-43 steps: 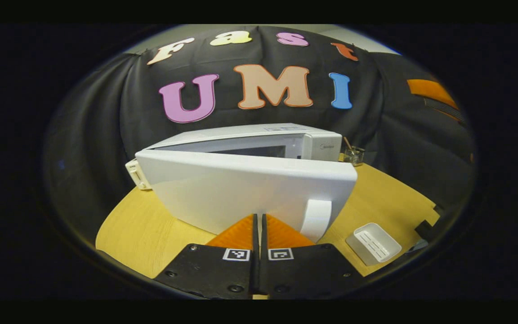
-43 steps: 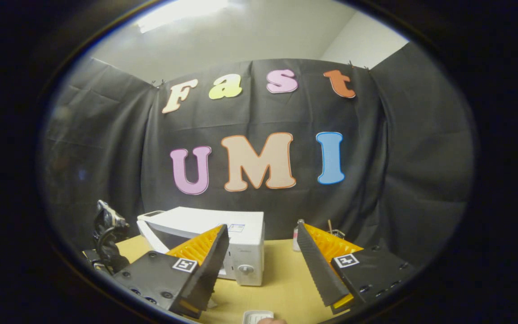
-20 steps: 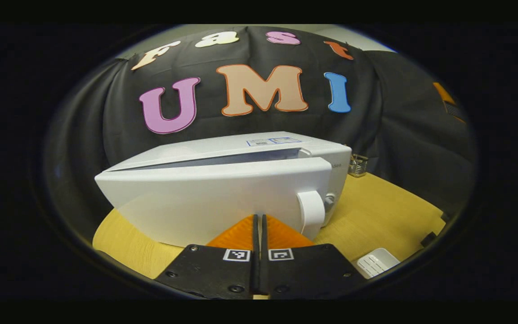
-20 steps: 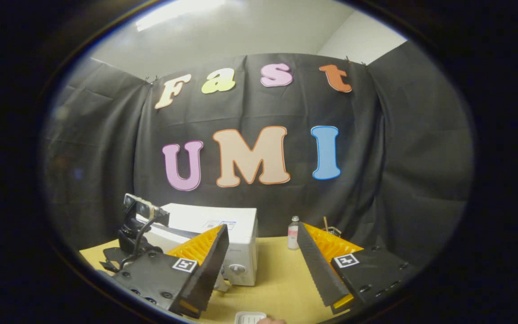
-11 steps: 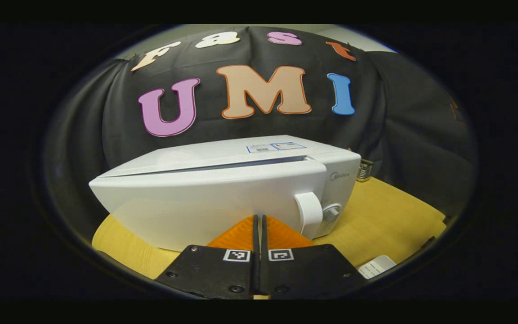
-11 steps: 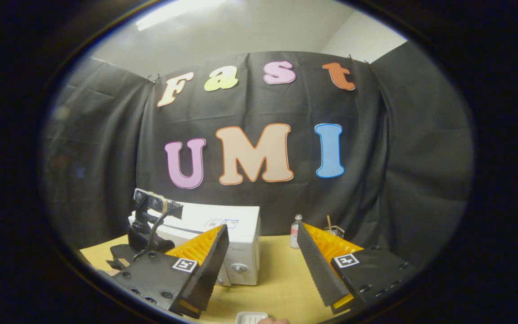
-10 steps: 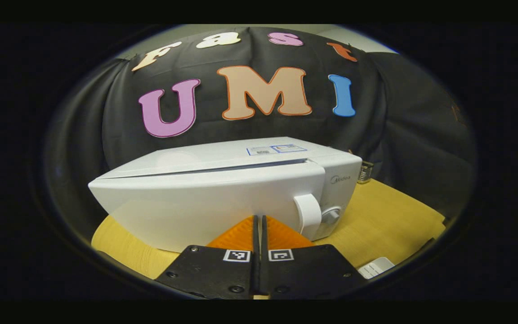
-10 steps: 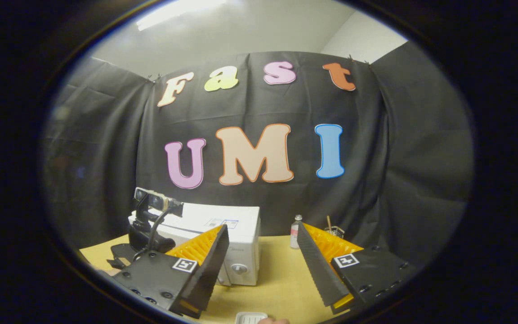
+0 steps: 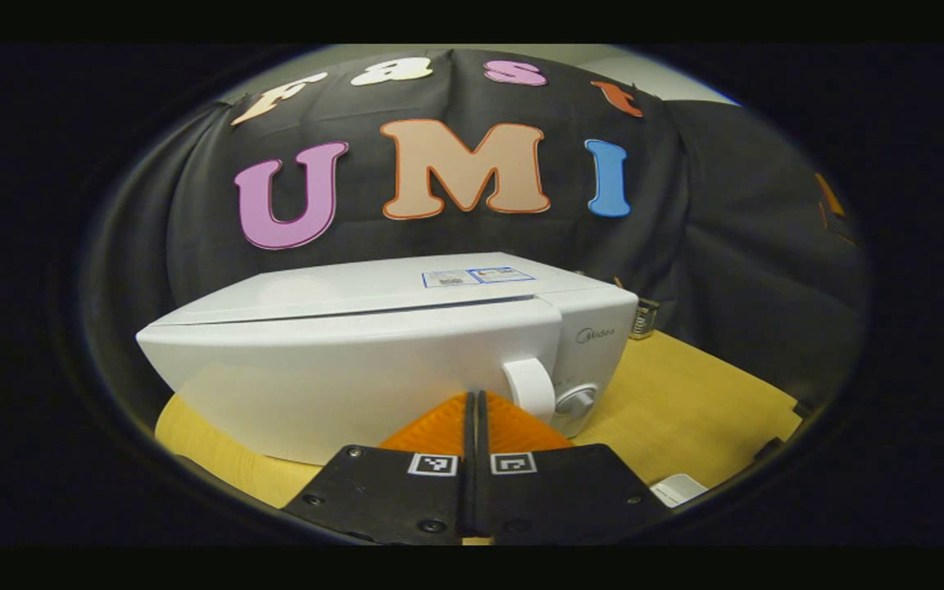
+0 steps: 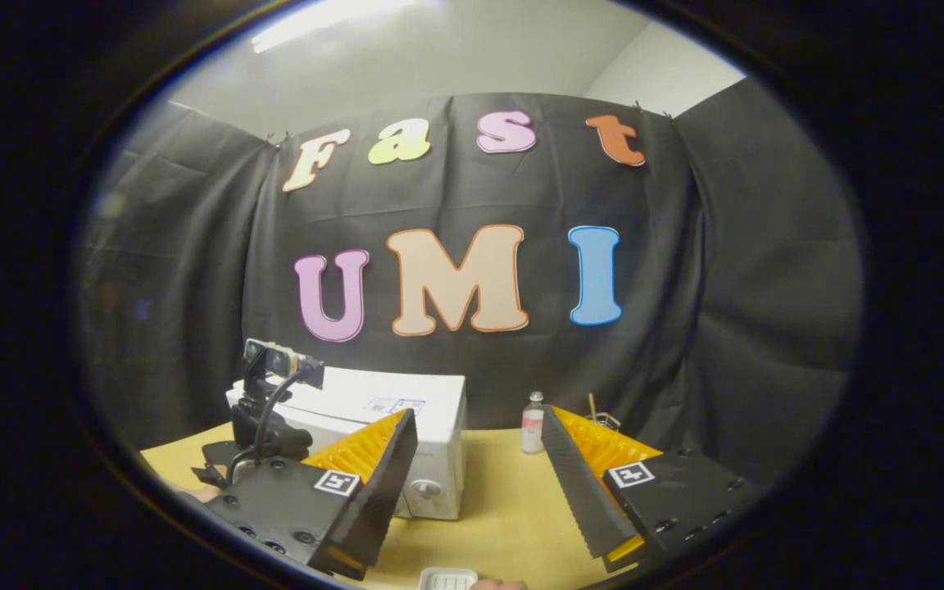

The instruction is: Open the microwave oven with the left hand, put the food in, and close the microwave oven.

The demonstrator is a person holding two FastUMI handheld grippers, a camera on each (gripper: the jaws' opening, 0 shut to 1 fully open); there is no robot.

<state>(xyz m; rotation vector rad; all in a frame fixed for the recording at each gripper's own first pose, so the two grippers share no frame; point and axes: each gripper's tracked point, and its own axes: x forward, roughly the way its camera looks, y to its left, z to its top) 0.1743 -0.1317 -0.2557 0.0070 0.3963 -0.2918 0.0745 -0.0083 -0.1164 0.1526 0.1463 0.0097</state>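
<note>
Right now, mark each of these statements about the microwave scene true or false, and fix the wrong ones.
1. The white microwave oven has its door swung wide open. False: the door sits nearly flush against the body.
2. The left tongs are shut. True.
3. The right tongs are shut. False: their fingers stand well apart, holding nothing.
4. A small clear bottle stands on the yellow wooden table. True.
5. The white ribbed plastic tray sits on top of the microwave. False: it lies on the table.
</note>
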